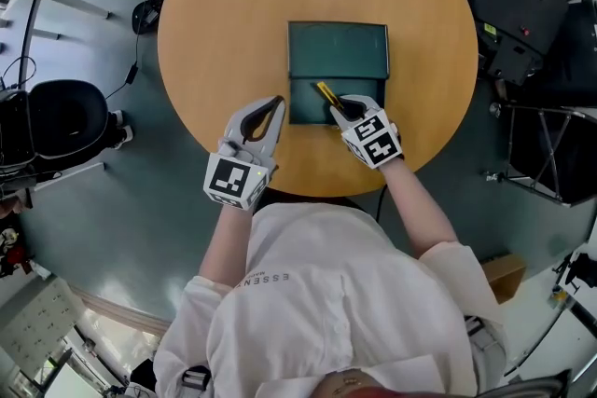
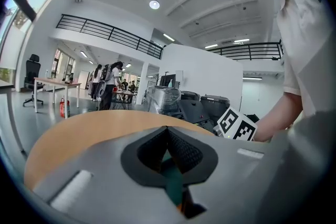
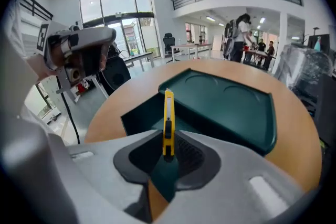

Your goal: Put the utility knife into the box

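Utility knife (image 3: 168,113) clamped in right gripper (image 1: 340,107) fingers, over open box (image 1: 338,51); left gripper (image 1: 276,103) fingers together.

Head view looks steeply down; gripper views skim low, sharing the table (image 1: 233,14).

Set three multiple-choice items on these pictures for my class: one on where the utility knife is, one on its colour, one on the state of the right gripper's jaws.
1. Where is the utility knife?
A. in the right gripper, over the box
B. on the floor
C. on a shelf

2. What colour is the knife's body?
A. red
B. yellow
C. blue

3. How do the right gripper's jaws stand?
A. wide apart, empty
B. shut on the knife
C. out of view

Key:
1 A: the right gripper view shows it between the jaws, with the open green box behind.
2 B: both views show yellow.
3 B: the jaws close on its lower end.
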`<state>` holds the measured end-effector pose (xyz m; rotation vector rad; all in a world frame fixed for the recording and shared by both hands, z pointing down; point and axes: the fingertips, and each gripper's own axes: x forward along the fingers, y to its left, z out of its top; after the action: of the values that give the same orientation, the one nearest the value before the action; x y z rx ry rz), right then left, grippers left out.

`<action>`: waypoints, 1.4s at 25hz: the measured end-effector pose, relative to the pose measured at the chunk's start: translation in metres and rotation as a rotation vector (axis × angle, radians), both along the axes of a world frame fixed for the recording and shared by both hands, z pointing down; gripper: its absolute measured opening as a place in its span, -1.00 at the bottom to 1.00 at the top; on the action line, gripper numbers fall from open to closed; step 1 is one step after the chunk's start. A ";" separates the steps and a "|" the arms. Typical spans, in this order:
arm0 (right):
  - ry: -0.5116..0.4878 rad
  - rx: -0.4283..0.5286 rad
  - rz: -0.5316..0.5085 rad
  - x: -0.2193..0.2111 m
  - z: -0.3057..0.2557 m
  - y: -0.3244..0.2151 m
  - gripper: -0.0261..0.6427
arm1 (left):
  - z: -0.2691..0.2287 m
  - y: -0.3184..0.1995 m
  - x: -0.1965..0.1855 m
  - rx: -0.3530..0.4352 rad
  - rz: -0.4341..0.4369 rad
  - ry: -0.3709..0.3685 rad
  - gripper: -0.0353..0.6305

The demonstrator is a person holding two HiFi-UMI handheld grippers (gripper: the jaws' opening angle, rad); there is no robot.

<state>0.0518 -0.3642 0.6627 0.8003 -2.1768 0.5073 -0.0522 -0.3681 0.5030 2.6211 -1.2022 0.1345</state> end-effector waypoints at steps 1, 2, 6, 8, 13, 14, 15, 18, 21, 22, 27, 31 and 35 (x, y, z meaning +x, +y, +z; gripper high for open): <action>0.017 -0.028 -0.020 -0.001 0.009 0.001 -0.74 | 0.002 -0.002 -0.001 -0.005 0.000 0.000 -0.87; 0.037 -0.052 -0.039 -0.002 0.018 0.001 -0.74 | 0.004 -0.005 -0.002 -0.010 -0.001 0.001 -0.87; 0.113 -0.104 -0.091 -0.002 0.041 0.001 -0.75 | 0.015 -0.008 -0.002 -0.040 -0.004 0.005 -0.87; 0.144 -0.114 -0.114 -0.003 0.047 0.002 -0.74 | 0.021 -0.007 -0.003 -0.054 -0.004 0.006 -0.87; 0.169 -0.141 -0.102 0.001 0.054 -0.001 -0.74 | 0.028 -0.004 -0.011 -0.073 -0.014 0.003 -0.87; 0.173 -0.147 -0.098 0.001 0.055 -0.001 -0.74 | 0.029 -0.003 -0.012 -0.075 -0.018 0.003 -0.87; 0.175 -0.152 -0.096 0.001 0.055 -0.001 -0.74 | 0.029 -0.002 -0.014 -0.078 -0.020 0.004 -0.87; 0.173 -0.150 -0.085 0.000 0.053 -0.001 -0.74 | 0.027 0.001 -0.015 -0.077 -0.017 0.006 -0.87; 0.136 -0.099 -0.038 0.003 0.041 -0.009 -0.72 | 0.022 0.003 -0.015 -0.064 -0.011 0.004 -0.87; 0.105 -0.072 -0.019 0.003 0.032 -0.012 -0.72 | 0.019 0.003 -0.015 -0.058 -0.011 0.003 -0.87; -0.085 0.135 0.064 0.004 -0.042 -0.015 -0.93 | 0.000 0.008 -0.009 -0.004 -0.016 -0.001 -0.87; -0.166 0.293 0.111 0.010 -0.099 -0.005 -0.94 | -0.021 0.017 0.002 0.051 -0.004 0.000 -0.87; -0.247 0.421 0.148 0.016 -0.150 0.019 -0.94 | -0.041 0.035 0.013 0.101 0.003 0.003 -0.87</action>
<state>0.0680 -0.3448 0.5124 1.1837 -2.5075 0.2266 -0.0391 -0.3334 0.4618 2.7080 -1.2350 0.0726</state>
